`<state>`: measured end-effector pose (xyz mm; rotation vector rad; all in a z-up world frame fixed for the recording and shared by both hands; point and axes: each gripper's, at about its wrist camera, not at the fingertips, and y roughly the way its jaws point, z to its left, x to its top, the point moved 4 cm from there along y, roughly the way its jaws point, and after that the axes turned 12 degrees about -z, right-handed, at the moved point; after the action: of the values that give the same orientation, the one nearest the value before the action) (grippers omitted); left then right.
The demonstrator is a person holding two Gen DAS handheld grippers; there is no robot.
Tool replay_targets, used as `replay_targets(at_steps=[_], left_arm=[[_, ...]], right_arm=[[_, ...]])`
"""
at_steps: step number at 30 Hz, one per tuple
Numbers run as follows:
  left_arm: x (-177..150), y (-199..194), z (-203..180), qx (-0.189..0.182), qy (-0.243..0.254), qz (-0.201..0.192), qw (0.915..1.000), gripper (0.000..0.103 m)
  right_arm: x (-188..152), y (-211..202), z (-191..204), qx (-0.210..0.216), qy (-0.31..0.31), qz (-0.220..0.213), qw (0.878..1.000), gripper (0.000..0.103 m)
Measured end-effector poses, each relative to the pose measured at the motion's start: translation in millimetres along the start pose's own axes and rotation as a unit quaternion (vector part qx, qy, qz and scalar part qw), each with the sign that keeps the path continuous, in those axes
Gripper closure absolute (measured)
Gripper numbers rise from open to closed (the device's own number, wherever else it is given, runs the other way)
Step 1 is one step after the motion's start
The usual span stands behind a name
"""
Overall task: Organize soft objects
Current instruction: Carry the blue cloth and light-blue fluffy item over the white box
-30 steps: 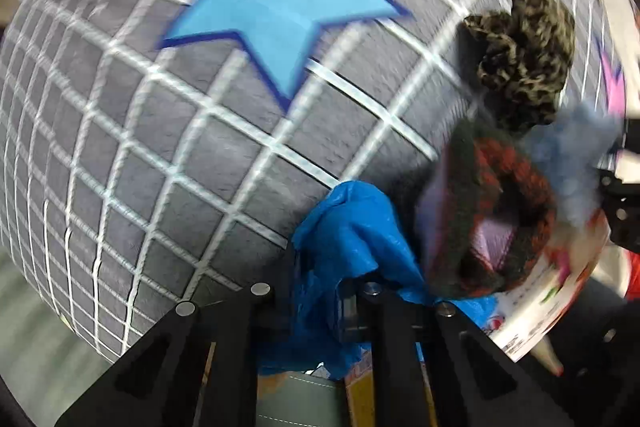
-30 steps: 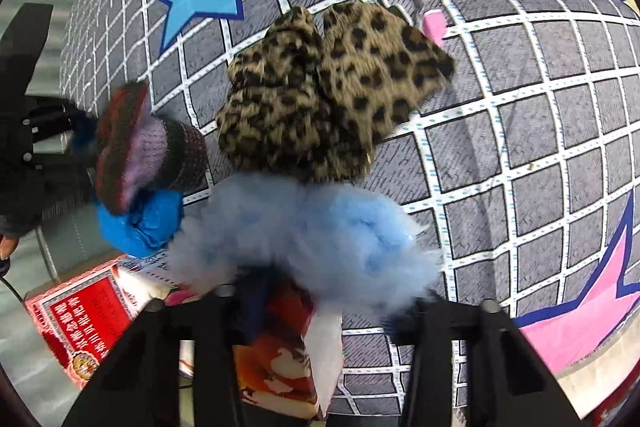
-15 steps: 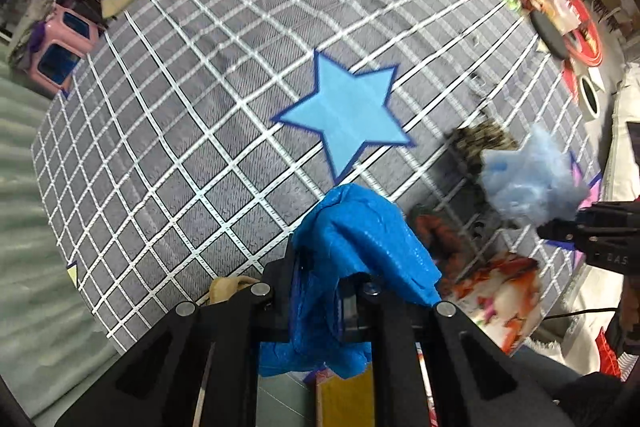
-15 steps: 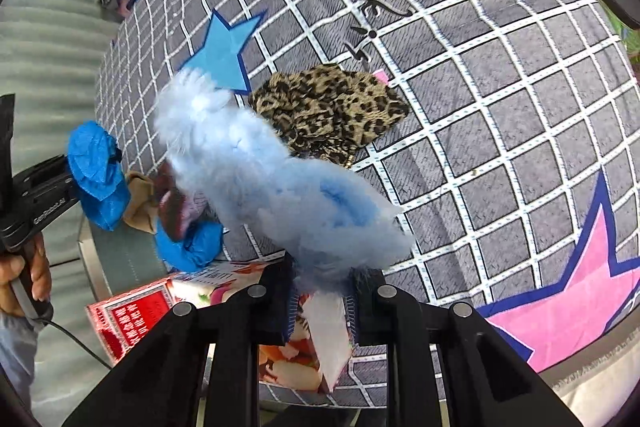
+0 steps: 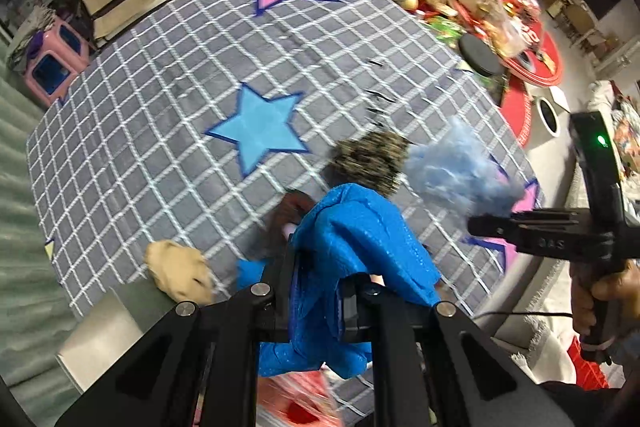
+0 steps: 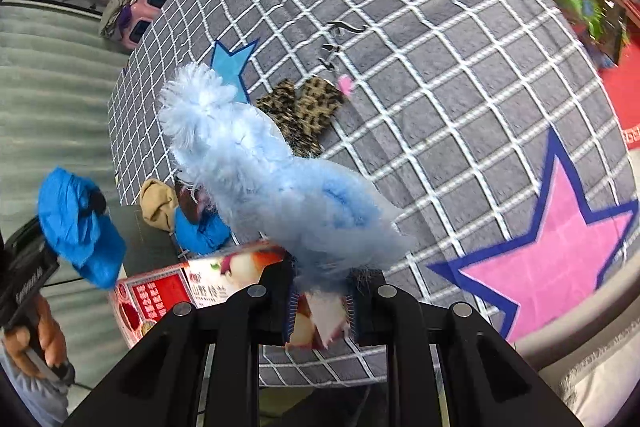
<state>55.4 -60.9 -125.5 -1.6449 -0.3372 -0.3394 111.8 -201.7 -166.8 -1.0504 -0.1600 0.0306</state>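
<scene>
My left gripper (image 5: 320, 303) is shut on a bright blue cloth (image 5: 356, 247) that hangs over its jaws, held high above the rug; the same blue cloth (image 6: 78, 227) shows at the left of the right wrist view. My right gripper (image 6: 320, 301) is shut on a fluffy pale blue soft item (image 6: 272, 179), also lifted; that pale blue item (image 5: 452, 167) and the right gripper (image 5: 480, 227) appear at the right of the left wrist view. On the rug lie a leopard-print cloth (image 6: 304, 107), a tan soft item (image 5: 180, 271), a second blue cloth (image 6: 200, 229) and a dark red knit item (image 6: 192, 203).
A grey grid rug (image 5: 160, 115) with blue and pink stars covers the floor. A red printed box (image 6: 168, 291) lies at the rug's near edge. A pink stool (image 5: 56, 63) stands far left. Clutter and a round black disc (image 5: 480, 51) sit beyond the rug's far right.
Both grippers have risen well above the rug with their cloths. The right gripper's jaws went from wide around the pale blue item to shut on it. The knit item stayed on the rug.
</scene>
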Motion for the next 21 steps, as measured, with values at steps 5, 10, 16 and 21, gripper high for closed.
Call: replay_targets(at_steps=[5, 10, 16, 21], left_arm=[[-23, -7, -36, -0.019, 0.018, 0.004, 0.9996, 0.088], [-50, -22, -68, -0.033, 0.047, 0.005, 0.9984, 0.088], [-84, -40, -85, -0.044, 0.051, 0.007, 0.9977, 0.088], [-110, -54, -93, -0.051, 0.057, 0.004, 0.9971, 0.088]], right_arm=[[-13, -11, -10, -0.011, 0.010, -0.002, 1.000, 0.082], [-33, -30, -17, -0.015, 0.003, -0.006, 1.000, 0.082], [-62, -47, -12, -0.021, -0.024, -0.002, 0.999, 0.082], [-97, -56, 0, -0.024, -0.060, 0.010, 0.998, 0.082]])
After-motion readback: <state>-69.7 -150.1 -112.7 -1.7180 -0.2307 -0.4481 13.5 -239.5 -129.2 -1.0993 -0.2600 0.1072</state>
